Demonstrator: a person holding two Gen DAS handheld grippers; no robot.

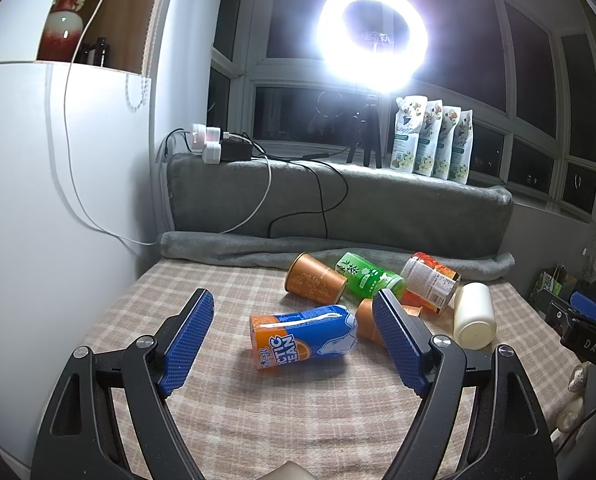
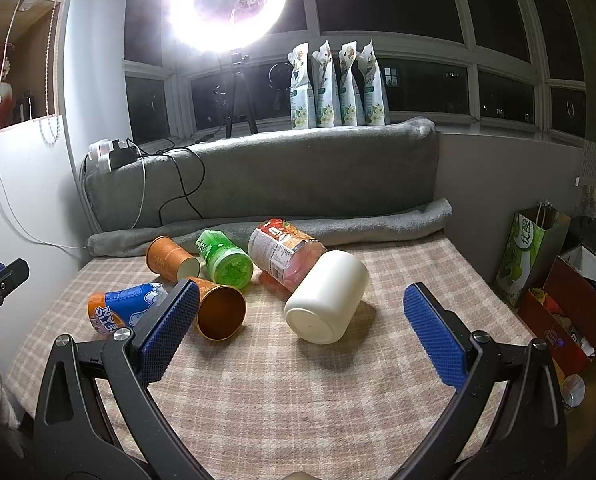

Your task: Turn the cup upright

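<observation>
Left wrist view: the left gripper (image 1: 293, 322) is held wide open and empty above the checked tablecloth (image 1: 298, 412), its blue ribbed pads (image 1: 188, 340) framing a blue-and-orange can (image 1: 304, 336) lying on its side. Beyond it lie two orange paper cups, the far cup (image 1: 316, 278) and a nearer cup (image 1: 372, 322) partly hidden by the right-hand finger, then a green bottle (image 1: 368, 274), a labelled jar (image 1: 432, 280) and a smooth white cup (image 1: 474, 316), all toppled and crowded together, several touching. Risk: every piece is cylindrical and the cloth is soft, so a nudge would likely set neighbours rolling; thin paper walls would probably crush under a firm squeeze. Right wrist view: the right gripper (image 2: 300, 316) is likewise spread wide and holds nothing, with the white cup (image 2: 328, 298) lying between its fingers, flat base toward the camera, its far end against the jar (image 2: 284, 254). The nearer orange cup (image 2: 220, 312) shows its open mouth just beside the left-hand pad (image 2: 170, 330). Risk: the white cup's glossy, slightly rounded wall may slip in the pads while tilting, and lifting it could disturb the jar resting beside it.
</observation>
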